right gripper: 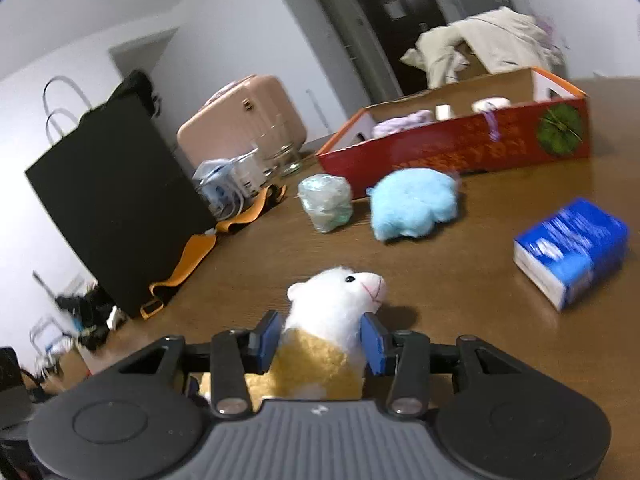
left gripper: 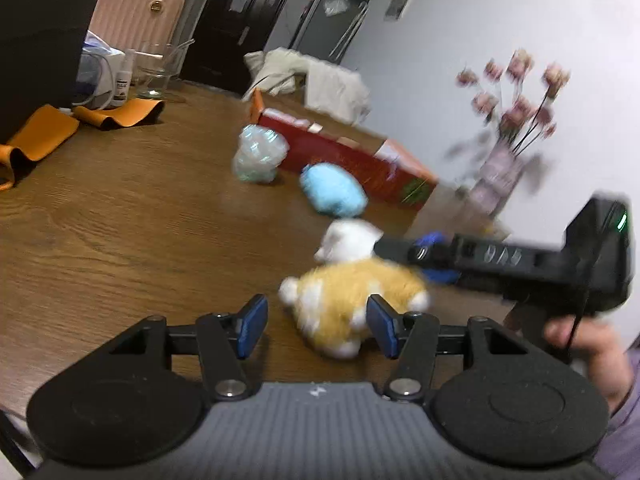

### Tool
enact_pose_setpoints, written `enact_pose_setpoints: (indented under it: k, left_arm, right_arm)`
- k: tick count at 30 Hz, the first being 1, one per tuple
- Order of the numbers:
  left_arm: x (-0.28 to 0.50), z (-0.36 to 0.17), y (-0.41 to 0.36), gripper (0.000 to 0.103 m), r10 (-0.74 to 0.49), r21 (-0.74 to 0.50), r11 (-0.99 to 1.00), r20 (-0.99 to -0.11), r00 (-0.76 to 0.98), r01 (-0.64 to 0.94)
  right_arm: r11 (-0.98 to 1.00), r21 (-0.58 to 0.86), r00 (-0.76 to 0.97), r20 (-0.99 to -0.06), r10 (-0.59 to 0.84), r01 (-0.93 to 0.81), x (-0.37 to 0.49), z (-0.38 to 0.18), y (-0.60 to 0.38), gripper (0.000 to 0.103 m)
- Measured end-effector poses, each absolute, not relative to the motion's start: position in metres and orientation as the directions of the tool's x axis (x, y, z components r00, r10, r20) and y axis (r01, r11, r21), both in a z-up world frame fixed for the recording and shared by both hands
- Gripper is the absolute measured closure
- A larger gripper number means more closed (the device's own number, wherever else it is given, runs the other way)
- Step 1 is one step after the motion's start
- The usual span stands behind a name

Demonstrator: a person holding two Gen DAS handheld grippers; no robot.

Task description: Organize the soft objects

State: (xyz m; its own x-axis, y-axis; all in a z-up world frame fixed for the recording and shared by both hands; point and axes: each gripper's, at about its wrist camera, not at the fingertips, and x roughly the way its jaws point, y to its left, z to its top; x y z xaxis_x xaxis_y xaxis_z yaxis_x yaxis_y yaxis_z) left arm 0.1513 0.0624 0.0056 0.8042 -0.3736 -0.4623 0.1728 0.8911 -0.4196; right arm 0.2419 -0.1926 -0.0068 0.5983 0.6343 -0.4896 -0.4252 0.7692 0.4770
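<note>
An orange and white plush hamster [left gripper: 348, 304] [right gripper: 332, 344] lies on the brown wooden table [left gripper: 120, 220]. My right gripper [right gripper: 319, 337] is shut on it: both blue pads press the toy's neck, and its white head pokes out ahead of them. In the left wrist view the right gripper [left gripper: 404, 260] reaches in from the right onto the white head. My left gripper [left gripper: 316, 326] is open just behind the toy's orange body; its right pad [left gripper: 382, 326] is at the fur, while the left pad stands apart. A light blue plush [left gripper: 334, 190] [right gripper: 414, 204] lies in front of a red cardboard box [left gripper: 360, 160] [right gripper: 460, 148].
A clear plastic bundle [right gripper: 326, 202] sits beside the blue plush. A blue tissue pack [right gripper: 572, 248] lies to the right. A black paper bag [right gripper: 112, 200], orange straps [left gripper: 40, 136], a glass jar [left gripper: 158, 68] and a flower vase [left gripper: 500, 176] stand around the table's edges.
</note>
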Motion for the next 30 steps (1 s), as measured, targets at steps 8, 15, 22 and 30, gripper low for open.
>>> enact_pose_setpoints:
  k: [8,15,22,30]
  left_arm:
    - [0.175,-0.004,0.060,0.036,-0.438,-0.494,0.858,-0.559,0.705,0.141]
    - [0.187,-0.009,0.064,0.058,-0.503,-0.566,0.810,-0.540,0.675,0.151]
    - [0.251,0.049,0.063,0.058,-0.558,-0.549,0.780,-0.396,0.729,0.299]
    - [0.424,0.089,0.064,0.058,-0.541,-0.507,0.805,-0.413,0.732,0.308]
  right_arm:
    - [0.759,0.537,0.589,-0.497,0.638,-0.369,0.235,-0.013,-0.198,0.043]
    - [0.722,0.590,0.558,-0.482,0.675,-0.363,0.248,-0.018,-0.197,0.053]
    - [0.683,0.613,0.656,-0.330,0.679,-0.398,0.288,0.037,-0.217,0.054]
    - [0.739,0.567,0.723,-0.329,0.608,-0.364,0.450,0.091,-0.202,0.055]
